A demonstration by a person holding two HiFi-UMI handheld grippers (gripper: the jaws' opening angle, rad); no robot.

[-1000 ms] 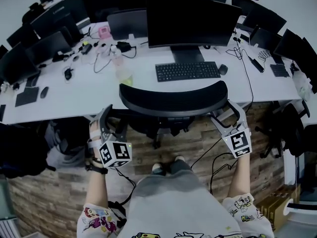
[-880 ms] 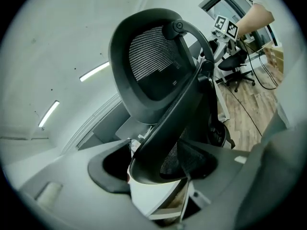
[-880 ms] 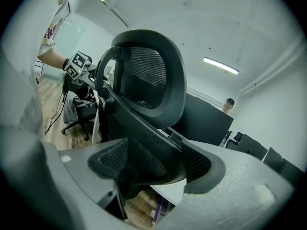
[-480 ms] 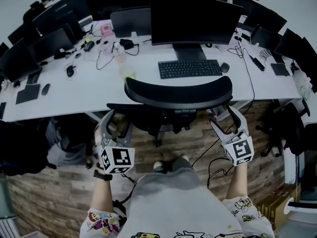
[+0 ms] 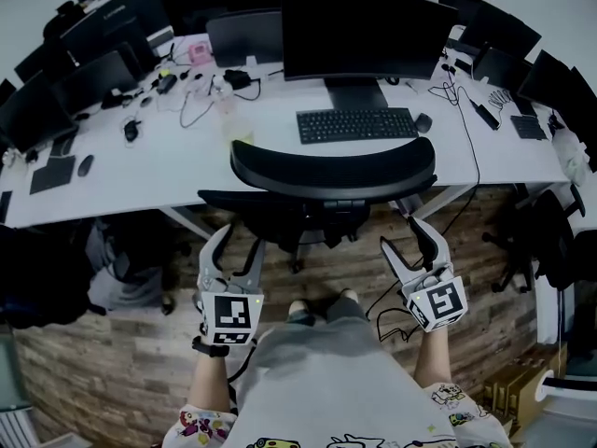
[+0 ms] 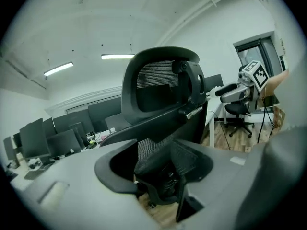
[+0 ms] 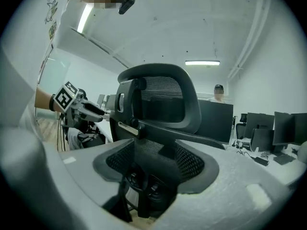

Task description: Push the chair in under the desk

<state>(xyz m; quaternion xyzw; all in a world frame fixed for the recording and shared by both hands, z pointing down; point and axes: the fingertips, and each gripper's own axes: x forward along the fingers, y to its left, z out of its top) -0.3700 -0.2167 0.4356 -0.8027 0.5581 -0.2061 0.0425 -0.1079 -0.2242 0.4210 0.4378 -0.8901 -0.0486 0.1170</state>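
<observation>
The black mesh office chair [image 5: 331,171] stands at the white desk [image 5: 140,189], its curved back at the desk's front edge and its seat under the desktop. My left gripper [image 5: 235,247] hangs below the chair's left side, apart from it. Its jaws are closing with nothing between them. My right gripper [image 5: 408,241] sits below the chair's right side, also clear of it, jaws closing on nothing. The left gripper view looks up at the chair back [image 6: 163,90] past my left gripper [image 6: 160,176]. In the right gripper view the chair [image 7: 163,104] rises behind my right gripper [image 7: 153,181].
On the desk are a large monitor [image 5: 359,31], a keyboard [image 5: 356,124], a mouse [image 5: 423,122] and a bottle [image 5: 233,119]. Cables [image 5: 392,311] trail over the wooden floor by my feet [image 5: 322,304]. Other black chairs [image 5: 532,241] stand at the right.
Both grippers have come away from the chair's sides and drawn back toward my body, their jaws narrowing. The chair back sits closer to the keyboard than before.
</observation>
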